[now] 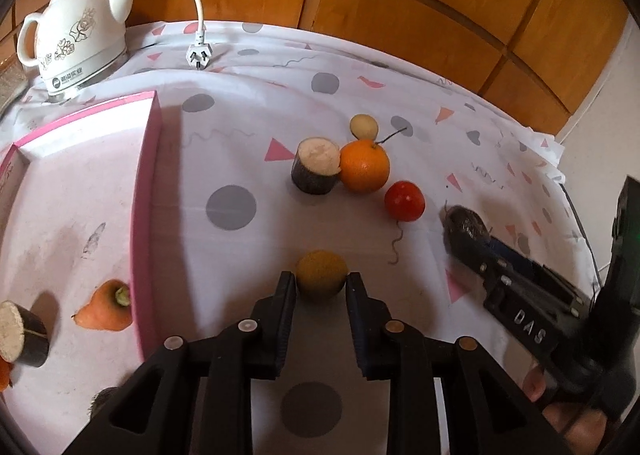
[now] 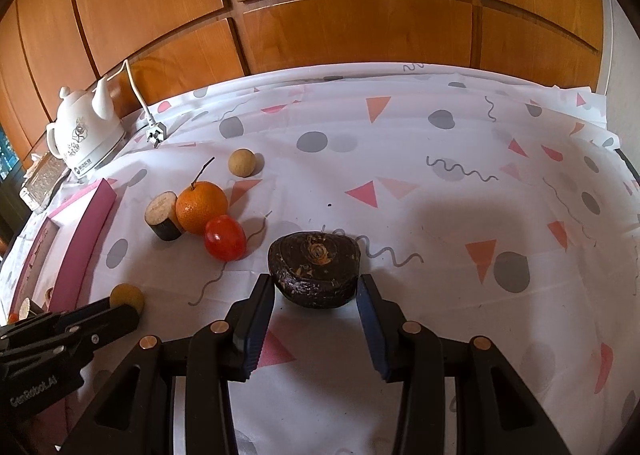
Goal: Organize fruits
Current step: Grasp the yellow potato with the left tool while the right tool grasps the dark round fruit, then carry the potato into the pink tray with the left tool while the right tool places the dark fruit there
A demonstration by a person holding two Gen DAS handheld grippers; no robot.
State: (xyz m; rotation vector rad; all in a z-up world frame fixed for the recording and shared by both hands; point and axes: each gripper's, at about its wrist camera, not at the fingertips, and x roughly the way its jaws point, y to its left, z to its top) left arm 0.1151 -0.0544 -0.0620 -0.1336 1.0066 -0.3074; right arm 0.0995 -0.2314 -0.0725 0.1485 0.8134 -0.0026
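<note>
Both grippers are lined up for a pick. The left gripper (image 1: 320,285) stands spread around a small yellow fruit (image 1: 321,270) on the tablecloth (image 1: 400,95), just right of the pink tray (image 1: 146,191), which already holds a carrot (image 1: 106,307). The right gripper (image 2: 316,291) brackets a dark lumpy item (image 2: 314,269), its fingers spread and seemingly not yet pressing, though contact is hard to judge. Next, each likely needs to close, then lift. The orange (image 1: 364,165) and the red fruit (image 1: 404,201) wait nearby.
</note>
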